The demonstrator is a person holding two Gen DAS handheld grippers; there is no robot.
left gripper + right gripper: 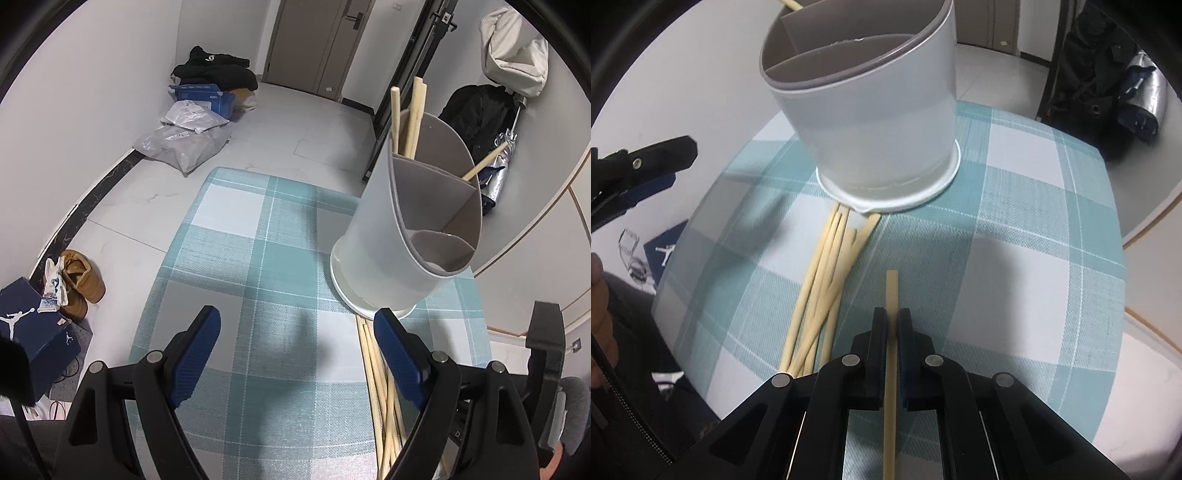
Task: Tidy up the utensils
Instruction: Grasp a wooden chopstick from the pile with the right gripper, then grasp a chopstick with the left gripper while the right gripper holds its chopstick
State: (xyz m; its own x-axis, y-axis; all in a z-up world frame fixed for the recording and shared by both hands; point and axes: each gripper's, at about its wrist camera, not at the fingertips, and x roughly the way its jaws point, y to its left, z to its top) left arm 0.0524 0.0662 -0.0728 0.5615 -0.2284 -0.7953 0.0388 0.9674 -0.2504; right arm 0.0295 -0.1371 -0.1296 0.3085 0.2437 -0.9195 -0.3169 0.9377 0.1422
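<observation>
- Left wrist view: left gripper [297, 334] is hanging open over the checked cloth [236, 258], nothing between its blue pads. The utensil holder [402, 236] is standing ahead and to its right, already carrying a few chopsticks [413, 110] in its far compartment, while the loose bundle of chopsticks [384, 398] is lying just by its right finger — long axes running toward the holder's foot.
- Right wrist view: right gripper [892, 326] is clamping one single chopstick [891, 332] between closed jaws, the stick's long axis running straight along the fingers and pointing at the holder [871, 122] directly ahead. The bundle [823, 291] is lying just left — so this hand is the nearer one for the drop.
</observation>
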